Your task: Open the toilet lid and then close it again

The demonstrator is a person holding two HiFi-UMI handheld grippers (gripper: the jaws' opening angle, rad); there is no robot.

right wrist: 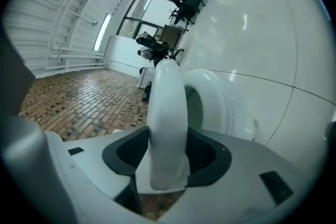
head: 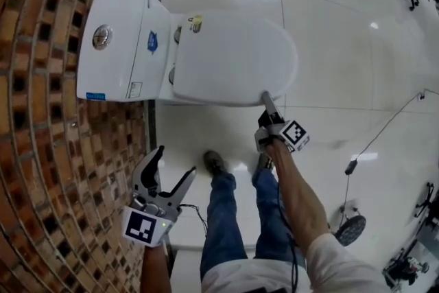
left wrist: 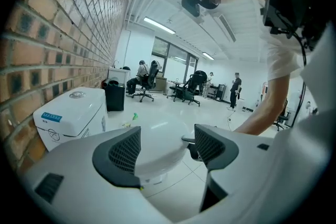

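The right gripper reaches forward to the toilet lid. The lid's front rim stands between its half-spread jaws, with the pads close on either side but not plainly pressing it. The lid lies almost down, with the seat showing just beyond it and the tank farther off past the jaw tips. The left gripper hangs low beside the brick wall, well apart from the toilet, its jaws wide with nothing held between them and the lid some way ahead of their tips.
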